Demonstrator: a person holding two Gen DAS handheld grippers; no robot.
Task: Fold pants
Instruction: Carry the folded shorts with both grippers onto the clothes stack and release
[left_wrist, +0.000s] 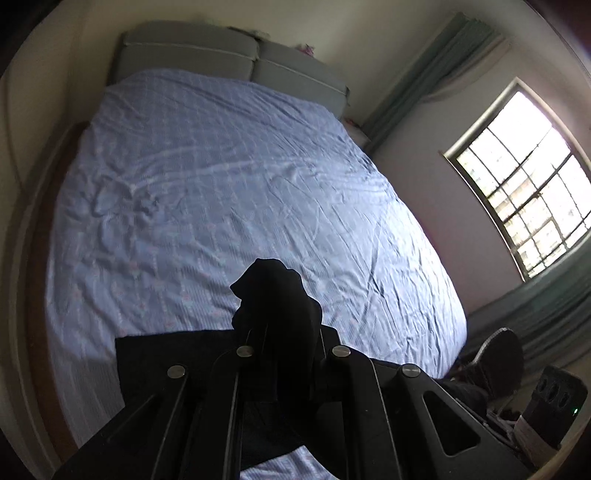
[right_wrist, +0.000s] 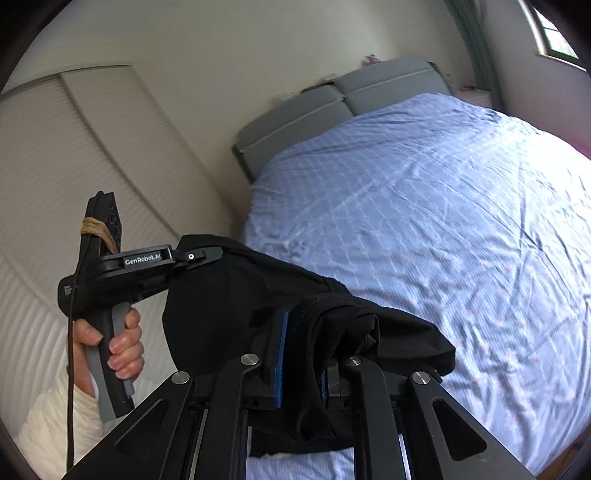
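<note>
The black pants hang in the air between both grippers, above the near edge of the bed. My right gripper is shut on a bunched edge of the pants, cloth draped over its blue pads. My left gripper, seen in the right wrist view held by a hand, is shut on the other end of the same edge. In the left wrist view the pants bulge up between the left gripper's fingers and hide them.
A wide bed with a wrinkled blue checked sheet fills both views, with a grey headboard at the far end. A window and green curtains are on the right. White louvred closet doors stand on the left.
</note>
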